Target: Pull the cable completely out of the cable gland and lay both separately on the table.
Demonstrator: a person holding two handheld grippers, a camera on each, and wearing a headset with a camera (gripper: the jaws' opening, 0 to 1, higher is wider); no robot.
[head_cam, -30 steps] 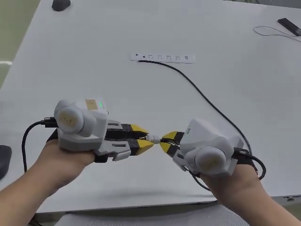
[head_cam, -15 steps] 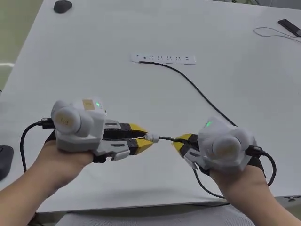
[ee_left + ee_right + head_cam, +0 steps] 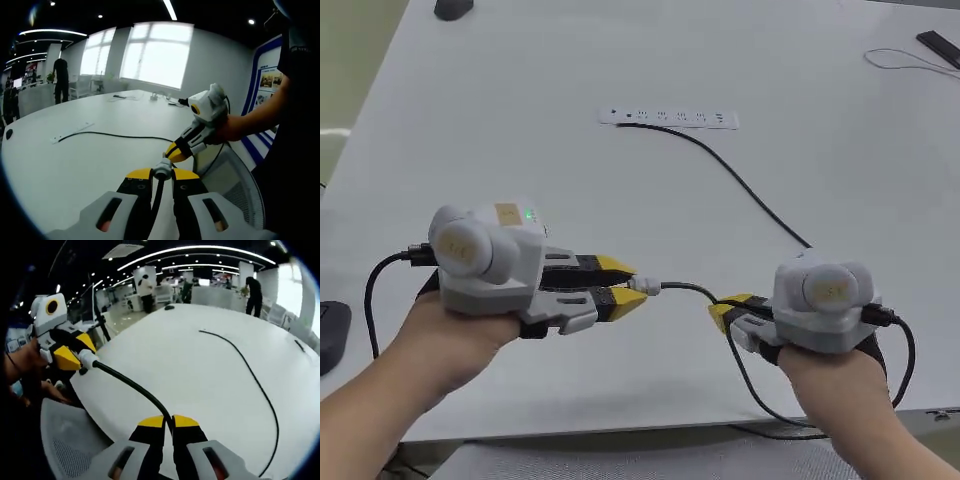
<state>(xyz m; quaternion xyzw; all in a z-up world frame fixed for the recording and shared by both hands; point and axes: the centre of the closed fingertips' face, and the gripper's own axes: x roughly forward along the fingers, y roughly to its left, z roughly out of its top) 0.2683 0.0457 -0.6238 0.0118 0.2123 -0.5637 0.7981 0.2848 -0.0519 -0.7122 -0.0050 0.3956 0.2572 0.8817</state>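
Left hand-held gripper clenched on the white cable gland, right hand-held gripper clamped on the black cable, which enters the gland and spans between them above the counter near edge, power strip well behind.

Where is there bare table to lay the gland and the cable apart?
Bare: the table left of the power strip, and right of its cord. Crowded: near edge, around left gripper, right gripper, cable gland, cable.
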